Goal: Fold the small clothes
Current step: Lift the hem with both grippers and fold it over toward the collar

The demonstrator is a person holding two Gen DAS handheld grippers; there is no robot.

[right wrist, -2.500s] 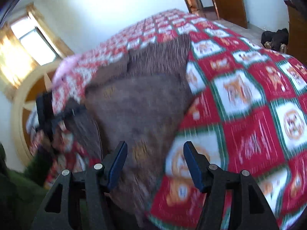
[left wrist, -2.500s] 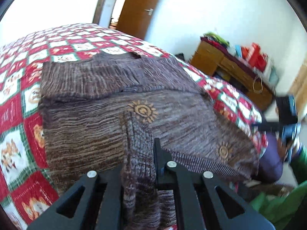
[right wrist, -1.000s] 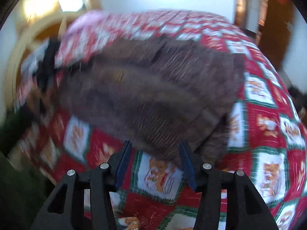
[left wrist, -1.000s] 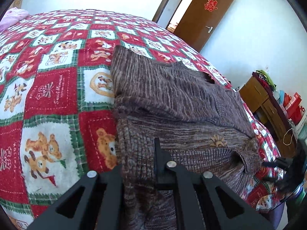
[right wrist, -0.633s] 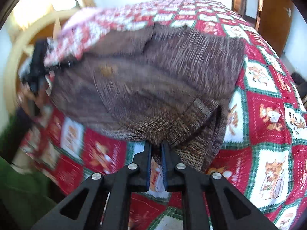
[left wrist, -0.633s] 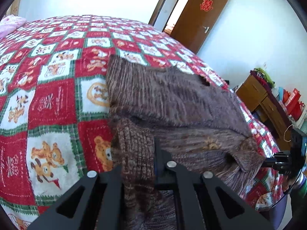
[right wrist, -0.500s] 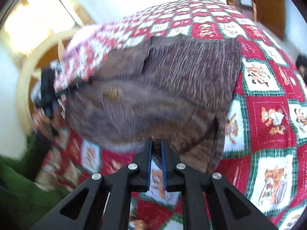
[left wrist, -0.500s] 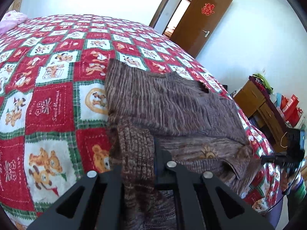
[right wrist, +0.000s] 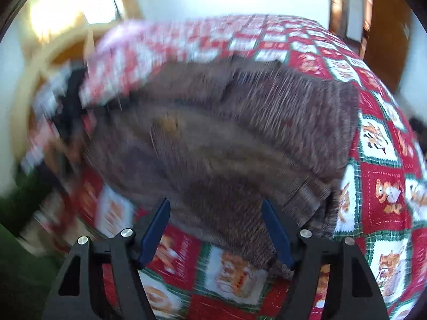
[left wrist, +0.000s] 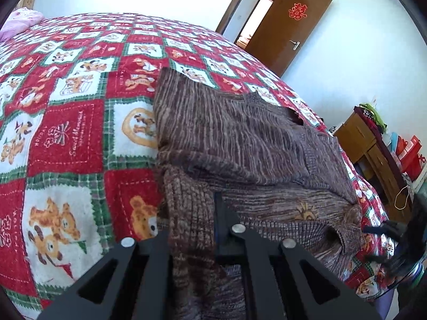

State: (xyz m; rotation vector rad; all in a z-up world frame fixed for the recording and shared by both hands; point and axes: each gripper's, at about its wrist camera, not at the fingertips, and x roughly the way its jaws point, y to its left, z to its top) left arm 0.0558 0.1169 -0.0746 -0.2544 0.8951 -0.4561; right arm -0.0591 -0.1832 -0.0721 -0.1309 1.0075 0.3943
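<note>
Right gripper (right wrist: pixel 216 229) just opened, released sweater (left wrist: pixel 253 144); left-wrist view: left gripper (left wrist: pixel 192 229) clamped.

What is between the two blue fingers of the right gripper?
Nothing is pinched: the right gripper has just opened, and the right wrist view shows the brown sweater beyond the gap.

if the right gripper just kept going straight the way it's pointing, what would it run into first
Most likely the brown knitted sweater: its near hem lies straight ahead between the open jaws of the right gripper, which have just been opening, with nothing pinched. The picture is blurred, so depth is uncertain; the quilt lies beneath.
</note>
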